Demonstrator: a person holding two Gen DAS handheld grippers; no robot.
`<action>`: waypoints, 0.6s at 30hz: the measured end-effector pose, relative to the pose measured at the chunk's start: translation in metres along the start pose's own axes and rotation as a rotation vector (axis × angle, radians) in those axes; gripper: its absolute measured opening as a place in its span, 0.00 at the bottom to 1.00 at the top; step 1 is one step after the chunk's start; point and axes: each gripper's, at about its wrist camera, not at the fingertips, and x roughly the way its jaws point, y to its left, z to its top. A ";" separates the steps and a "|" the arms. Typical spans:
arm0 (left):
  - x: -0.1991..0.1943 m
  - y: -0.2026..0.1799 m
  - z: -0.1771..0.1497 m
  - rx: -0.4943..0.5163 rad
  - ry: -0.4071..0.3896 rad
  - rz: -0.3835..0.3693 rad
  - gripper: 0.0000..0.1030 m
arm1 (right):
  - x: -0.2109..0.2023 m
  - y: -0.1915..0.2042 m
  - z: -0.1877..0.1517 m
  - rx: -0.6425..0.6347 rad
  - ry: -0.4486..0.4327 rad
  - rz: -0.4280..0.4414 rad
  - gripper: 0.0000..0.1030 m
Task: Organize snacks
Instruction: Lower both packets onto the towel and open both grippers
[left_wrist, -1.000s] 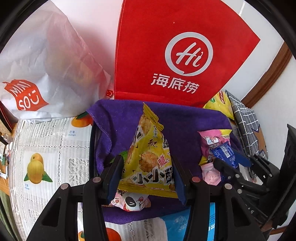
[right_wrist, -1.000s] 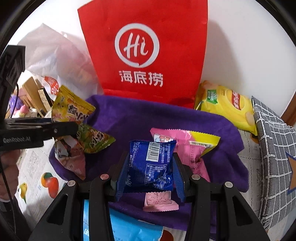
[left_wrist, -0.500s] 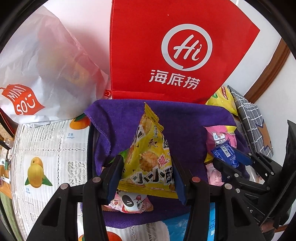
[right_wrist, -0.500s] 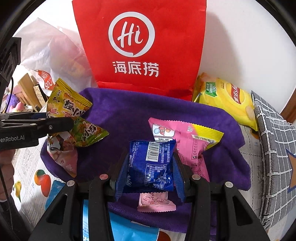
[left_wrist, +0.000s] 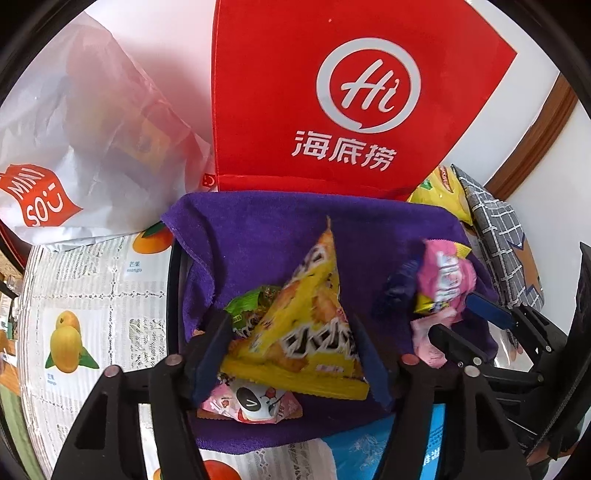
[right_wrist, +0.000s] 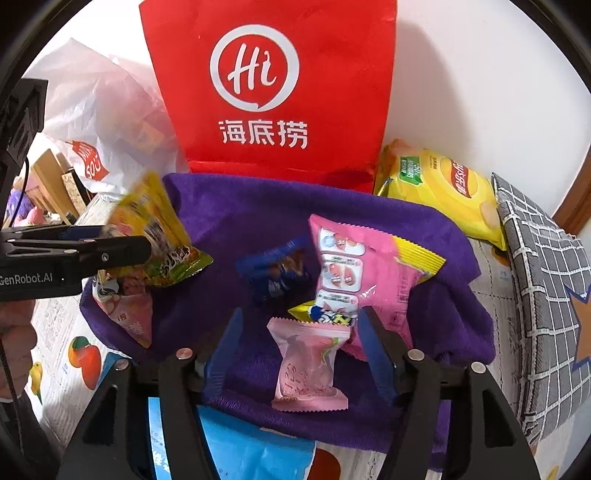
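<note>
blue packet (right_wrist: 275, 277) dropped onto purple cloth (right_wrist: 236, 218) | both tools just released | yellow packet (left_wrist: 310, 325) loose

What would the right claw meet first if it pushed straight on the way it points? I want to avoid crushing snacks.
Most likely the small pale pink packet, lying on the purple cloth between the open right claw fingers. The blurred blue packet sits further ahead; depth is hard to judge.
</note>
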 end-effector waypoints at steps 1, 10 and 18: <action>-0.003 -0.001 -0.001 0.003 -0.006 -0.002 0.69 | -0.002 -0.001 0.000 0.007 -0.003 0.001 0.63; -0.038 -0.006 -0.012 0.020 -0.066 -0.006 0.74 | -0.033 -0.006 -0.005 0.057 -0.043 0.005 0.64; -0.074 -0.007 -0.034 0.026 -0.112 0.018 0.74 | -0.071 0.000 -0.020 0.073 -0.080 -0.021 0.66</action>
